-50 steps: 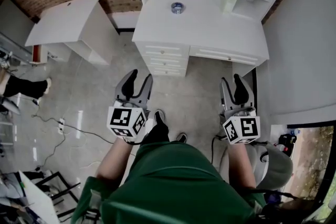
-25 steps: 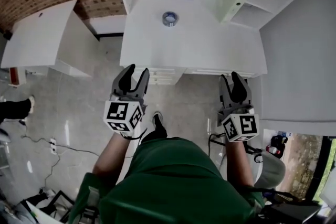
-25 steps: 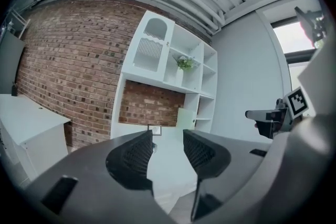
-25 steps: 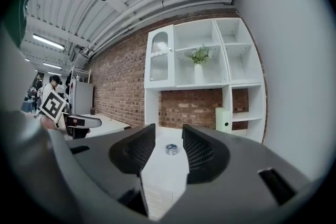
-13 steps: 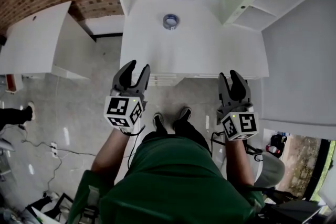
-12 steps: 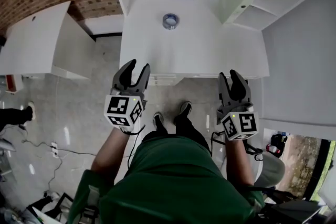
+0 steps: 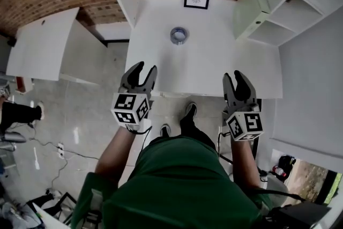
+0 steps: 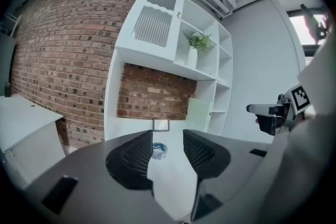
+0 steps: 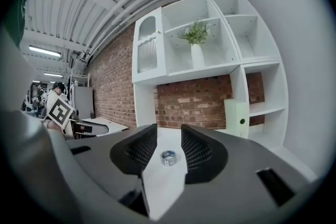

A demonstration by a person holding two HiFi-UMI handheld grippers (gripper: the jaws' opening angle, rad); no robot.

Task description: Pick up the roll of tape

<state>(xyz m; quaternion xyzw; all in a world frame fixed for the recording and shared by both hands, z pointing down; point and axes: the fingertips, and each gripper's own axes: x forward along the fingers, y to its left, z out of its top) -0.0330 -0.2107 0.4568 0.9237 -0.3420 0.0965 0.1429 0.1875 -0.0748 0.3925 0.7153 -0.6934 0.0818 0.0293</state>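
Note:
A silver-blue roll of tape (image 7: 179, 36) lies flat on the white desk (image 7: 214, 61), toward its back. My left gripper (image 7: 141, 72) is open over the desk's front left edge, well short of the roll. My right gripper (image 7: 238, 80) hovers at the front right edge, its jaws closing with nothing between them. In the left gripper view the tape (image 8: 159, 150) shows far off between the fingers (image 8: 134, 157). The right gripper view frames the tape (image 9: 168, 158) in the gap of its fingers (image 9: 202, 152).
A small framed picture (image 7: 196, 0) stands at the back of the desk against the brick wall. White shelving (image 7: 289, 13) rises at the right, a second white desk (image 7: 45, 43) sits at the left. Feet and cables lie on the floor below.
Both grippers have come forward to the desk's front edge. The desk and tape appear nearer and lower in the head view.

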